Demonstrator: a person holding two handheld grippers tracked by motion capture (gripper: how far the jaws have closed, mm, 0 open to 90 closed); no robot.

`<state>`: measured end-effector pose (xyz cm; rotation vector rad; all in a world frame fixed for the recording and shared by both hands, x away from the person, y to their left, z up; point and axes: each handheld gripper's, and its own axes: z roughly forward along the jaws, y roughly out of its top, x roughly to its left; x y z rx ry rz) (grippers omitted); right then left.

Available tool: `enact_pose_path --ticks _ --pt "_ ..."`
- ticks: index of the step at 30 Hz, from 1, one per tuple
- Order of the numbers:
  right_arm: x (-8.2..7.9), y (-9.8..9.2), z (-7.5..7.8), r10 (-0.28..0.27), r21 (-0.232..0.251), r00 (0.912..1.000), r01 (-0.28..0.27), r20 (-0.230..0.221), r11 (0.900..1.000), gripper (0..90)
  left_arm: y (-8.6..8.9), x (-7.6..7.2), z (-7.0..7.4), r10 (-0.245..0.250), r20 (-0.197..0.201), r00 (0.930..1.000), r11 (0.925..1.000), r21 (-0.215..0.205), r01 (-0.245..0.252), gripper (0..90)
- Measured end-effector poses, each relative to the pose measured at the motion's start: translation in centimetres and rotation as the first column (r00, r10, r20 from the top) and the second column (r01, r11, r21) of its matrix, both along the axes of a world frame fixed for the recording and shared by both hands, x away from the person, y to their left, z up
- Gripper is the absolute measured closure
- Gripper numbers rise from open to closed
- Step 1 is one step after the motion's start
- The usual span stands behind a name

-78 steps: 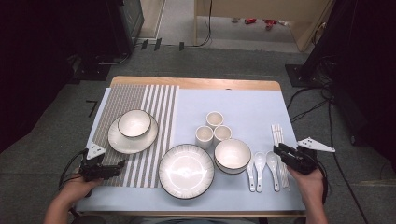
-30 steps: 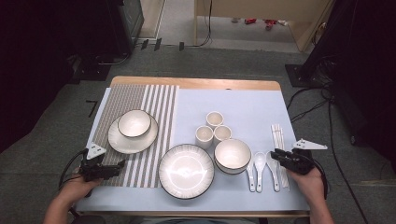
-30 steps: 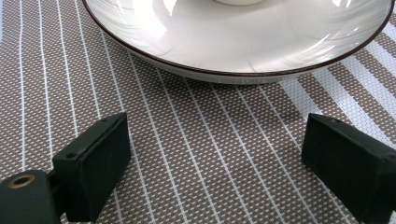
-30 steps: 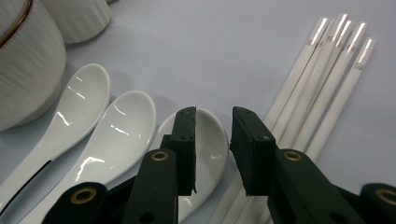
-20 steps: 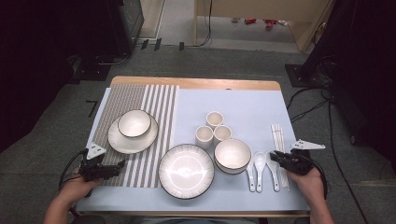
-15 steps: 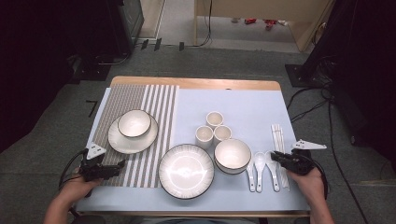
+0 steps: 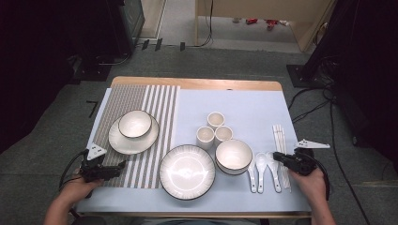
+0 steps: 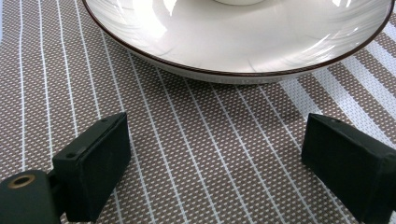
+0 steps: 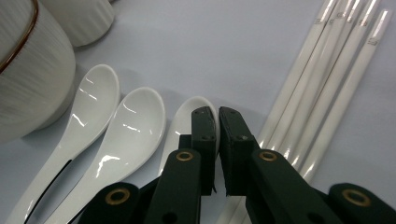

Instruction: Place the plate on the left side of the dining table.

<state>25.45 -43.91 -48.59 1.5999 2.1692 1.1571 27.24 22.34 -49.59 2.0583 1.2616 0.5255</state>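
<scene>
Spoons (image 9: 135, 126), three white glazed ceramic ones, lie side by side on the pale blue tablecloth (image 7: 244, 108), bowls pointing away from the person, between the dark-rimmed bowl (image 7: 233, 156) and the white chopsticks (image 9: 327, 88). Right gripper (image 9: 217, 116) sits low over the spoon (image 9: 184, 126) nearest the chopsticks; its jaws have just been closing and now stand almost together, a thin gap between the pads, and the right gripper view does not settle whether anything of the spoon is pinched. Judgement: glazed ceramic is hard, smooth, slippery and chip-prone, light in weight; the straight handle, taken across its narrow sides, offers a better hold than the rounded bowl. Left gripper (image 8: 215, 154) rests with jaws wide apart and empty on the woven brown-and-white striped placemat (image 8: 187, 140), just short of a shallow dark-rimmed plate (image 8: 233, 42). Ribbed cups (image 7: 213, 129) stand clustered behind the bowl.
</scene>
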Motion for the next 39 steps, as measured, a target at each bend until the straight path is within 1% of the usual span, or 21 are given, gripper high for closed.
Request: enact_pose_path --ticks 5,11,17,21,25,30,32,35,39 --pt "0.1 0.0 0.2 -0.019 -0.013 0.9997 0.02 0.011 1.0 85.8 0.0 0.0 0.0 0.0 0.0 1.0 1.0 0.0 0.0 8.2" --pt "0.8 0.3 0.3 -0.019 -0.035 0.9995 0.02 0.027 0.999 85.8 0.0 0.0 0.0 0.0 0.0 1.0 1.0 0.0 0.0 8.2" --pt "1.3 0.3 0.5 -0.038 -0.037 0.9981 0.04 0.047 0.998 85.8 0.0 0.0 0.0 0.0 0.0 1.0 1.0 0.0 0.0 8.3" --pt "2.2 0.3 0.5 -0.042 -0.062 0.9974 0.045 0.058 0.997 85.7 0.0 0.0 0.0 0.0 0.0 1.0 1.0 0.0 0.0 8.2" --pt "3.3 0.4 0.4 -0.041 -0.069 0.9976 0.045 0.056 0.997 85.8 0.0 0.0 0.0 0.0 0.0 1.0 1.0 0.0 0.0 8.2" --pt "4.5 0.5 0.4 -0.036 -0.078 0.9968 0.041 0.071 0.996 85.8 0.0 0.0 0.0 0.0 0.0 1.0 1.0 0.001 0.0 8.2" --pt "5.0 0.7 0.3 -0.034 -0.088 0.9975 0.039 0.062 0.995 85.8 0.0 0.0 0.0 0.0 0.0 1.0 1.0 0.001 0.0 8.2" --pt "5.4 0.6 0.1 -0.033 -0.082 0.9969 0.039 0.071 0.996 85.9 0.0 0.0 0.0 0.0 0.0 1.0 1.0 0.0 0.0 8.2" --pt "5.5 0.4 0.0 -0.037 -0.058 0.997 0.041 0.068 0.997 84.9 0.0 0.0 0.0 0.0 0.0 1.0 1.0 0.0 0.0 8.3"
